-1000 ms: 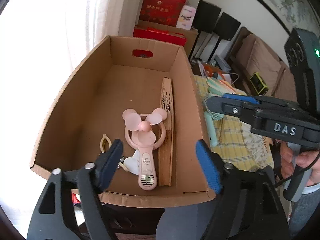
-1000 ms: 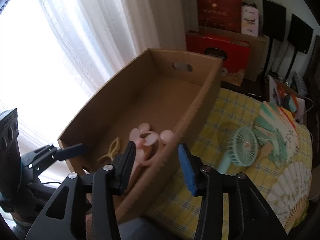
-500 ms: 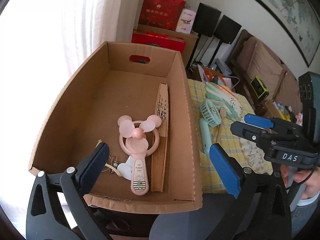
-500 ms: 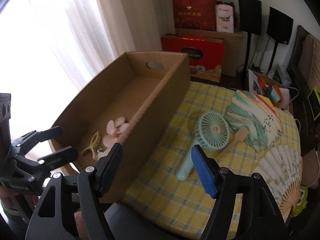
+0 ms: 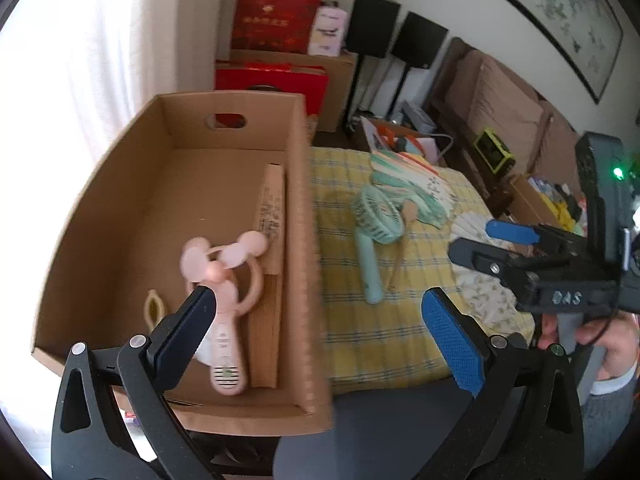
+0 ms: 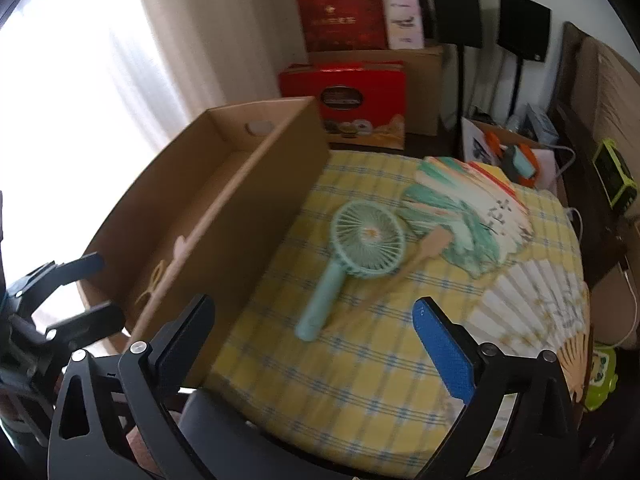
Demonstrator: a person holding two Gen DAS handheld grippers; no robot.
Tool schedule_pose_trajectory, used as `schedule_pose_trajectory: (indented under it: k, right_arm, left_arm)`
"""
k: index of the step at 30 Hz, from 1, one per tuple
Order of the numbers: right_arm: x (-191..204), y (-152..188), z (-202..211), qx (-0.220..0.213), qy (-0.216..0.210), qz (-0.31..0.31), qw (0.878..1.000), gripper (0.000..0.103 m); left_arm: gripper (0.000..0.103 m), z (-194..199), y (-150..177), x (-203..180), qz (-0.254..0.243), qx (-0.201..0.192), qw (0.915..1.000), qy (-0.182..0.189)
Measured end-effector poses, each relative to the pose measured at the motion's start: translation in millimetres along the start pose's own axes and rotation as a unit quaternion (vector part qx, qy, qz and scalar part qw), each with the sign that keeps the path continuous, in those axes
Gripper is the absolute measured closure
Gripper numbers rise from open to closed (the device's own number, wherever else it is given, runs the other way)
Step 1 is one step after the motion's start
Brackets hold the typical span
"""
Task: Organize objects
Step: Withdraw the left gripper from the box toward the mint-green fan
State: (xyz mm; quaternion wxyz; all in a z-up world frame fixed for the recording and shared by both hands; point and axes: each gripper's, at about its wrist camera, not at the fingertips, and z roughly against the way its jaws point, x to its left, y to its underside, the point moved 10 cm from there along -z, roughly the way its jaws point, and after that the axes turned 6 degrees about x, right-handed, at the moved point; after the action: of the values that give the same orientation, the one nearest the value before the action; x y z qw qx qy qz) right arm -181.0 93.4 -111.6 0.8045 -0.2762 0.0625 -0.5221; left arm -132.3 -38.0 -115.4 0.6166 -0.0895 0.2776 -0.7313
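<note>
A cardboard box (image 5: 120, 216) stands on the left of the yellow checked table (image 6: 360, 360). In it lie a pink mouse-eared hand fan (image 5: 224, 272), a folded wooden fan (image 5: 272, 216) and a yellow clip (image 5: 153, 306). A teal hand fan (image 6: 368, 240) rests on the cloth beside a small wooden paddle (image 6: 434, 242), a teal-and-white open folding fan (image 6: 472, 208) and a white open one (image 6: 532, 300). My left gripper (image 5: 318, 320) hovers wide open over the box's right wall, holding nothing. My right gripper (image 6: 314, 320) is over the cloth near the teal fan's handle, jaws opening and empty.
Red gift boxes (image 6: 344, 92) and a brown carton stand on the floor behind the table. Two black speakers on stands (image 6: 520, 28) and a sofa (image 5: 508, 108) are at the back right. A bright curtained window fills the left. A person's hand (image 5: 600, 344) holds the right gripper.
Both grippers' jaws have spread wider. The right gripper has swung right, from above the box and pink fan to over the cloth. The left gripper has shifted right too.
</note>
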Motion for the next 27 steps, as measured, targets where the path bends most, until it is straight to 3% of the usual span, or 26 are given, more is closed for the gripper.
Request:
schedule_pose_trajectory:
  k: [9, 19, 27]
  right_arm:
    - [-48.0, -4.0, -10.3, 0.001, 0.038, -0.027, 0.999, 0.001]
    - [-72.8, -24.1, -35.7, 0.025, -0.02, -0.068, 0.997, 0.001]
    - [-76.8, -39.0, -73.1, 0.029, -0.041, -0.056, 0.997, 0.001]
  left_arm:
    - [0.0, -19.0, 4.9, -57.2, -0.061, 0.001, 0.9981, 0.009]
    - [0.0, -44.4, 2.9, -93.7, -0.07, -0.015, 0.9969, 0.031]
    - [0.0, -58.2, 7.5, -97.9, -0.069, -0.029, 0.9971, 0.012]
